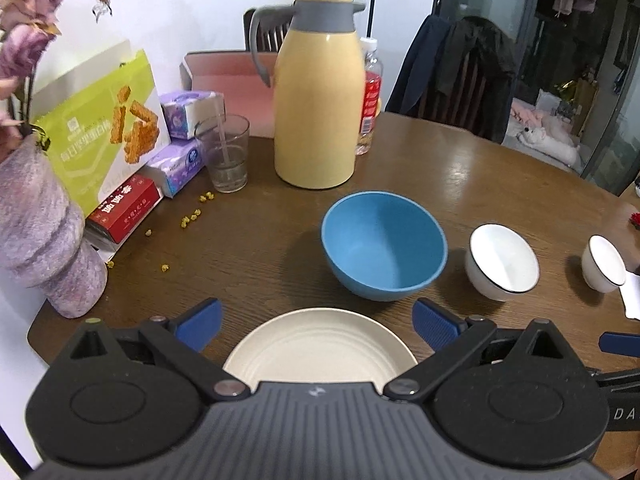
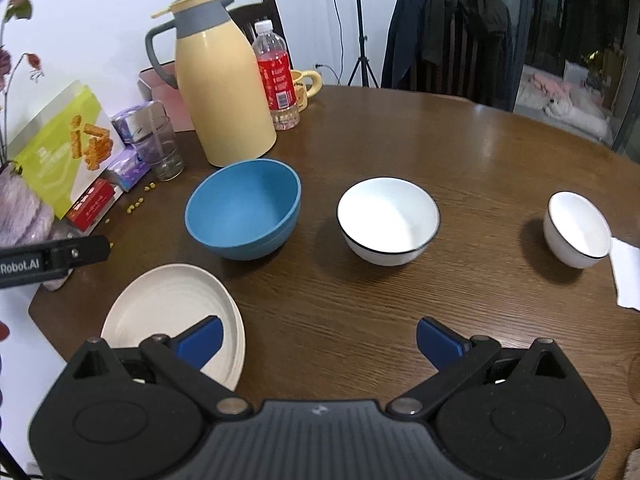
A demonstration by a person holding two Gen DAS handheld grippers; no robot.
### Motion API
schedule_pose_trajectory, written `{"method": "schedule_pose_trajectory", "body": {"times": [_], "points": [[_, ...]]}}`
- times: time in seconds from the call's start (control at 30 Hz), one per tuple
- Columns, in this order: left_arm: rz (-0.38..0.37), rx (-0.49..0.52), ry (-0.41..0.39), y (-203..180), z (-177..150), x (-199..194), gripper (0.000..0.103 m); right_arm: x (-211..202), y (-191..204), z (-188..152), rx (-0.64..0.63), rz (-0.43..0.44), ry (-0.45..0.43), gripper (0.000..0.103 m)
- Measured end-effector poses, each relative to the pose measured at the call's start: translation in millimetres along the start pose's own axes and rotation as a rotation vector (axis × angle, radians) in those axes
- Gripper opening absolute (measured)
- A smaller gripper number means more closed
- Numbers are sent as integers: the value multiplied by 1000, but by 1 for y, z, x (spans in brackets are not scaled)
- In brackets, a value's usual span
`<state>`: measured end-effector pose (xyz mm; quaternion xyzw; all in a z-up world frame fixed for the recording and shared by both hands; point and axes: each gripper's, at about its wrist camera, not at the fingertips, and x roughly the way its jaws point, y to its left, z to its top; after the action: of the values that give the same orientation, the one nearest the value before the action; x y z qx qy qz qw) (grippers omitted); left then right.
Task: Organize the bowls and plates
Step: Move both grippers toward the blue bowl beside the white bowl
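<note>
Both of our tongs are released: the left gripper [image 1: 317,326] hangs with jaws spread wide above the cream plate [image 1: 320,350], holding nothing, and the right gripper [image 2: 319,342] is just as wide over bare wood, its left finger [image 2: 200,340] overlapping the plate [image 2: 172,312] in view only; we can't tell any contact. Taking the plate as landmark: the blue bowl [image 2: 244,210] sits just beyond it, near but apart; the larger white bowl with the dark rim [image 2: 388,220] is further right of that, and the small white bowl [image 2: 578,230] is well apart at the far right, touching or just beside a white paper napkin [image 2: 628,276]. Everything is upright, empty, and spread singly on the round wooden table [image 2: 440,140], so we judge nothing is stacked yet. The left gripper looks lined up on the plate, probably because it makes the natural base. Bowls are spaced in descending size, which would suit nesting. Clutter behind the blue bowl, namely the yellow thermos jug [image 1: 316,96], drinking glass [image 1: 226,156] and red-label bottle [image 2: 278,76], leaves little room back there, so we'd lift the bowl toward the plate, not push it.
</note>
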<state>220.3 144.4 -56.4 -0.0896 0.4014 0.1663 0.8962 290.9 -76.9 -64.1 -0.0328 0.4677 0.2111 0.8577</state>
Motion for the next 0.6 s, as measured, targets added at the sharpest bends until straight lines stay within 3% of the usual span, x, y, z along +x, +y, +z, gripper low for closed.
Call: {"method": "schedule_pose_trajectory", "body": {"times": [0.6], "points": [[48,-46,139,27,60,108,103,95,20,79,-19,-32,100,98]]}}
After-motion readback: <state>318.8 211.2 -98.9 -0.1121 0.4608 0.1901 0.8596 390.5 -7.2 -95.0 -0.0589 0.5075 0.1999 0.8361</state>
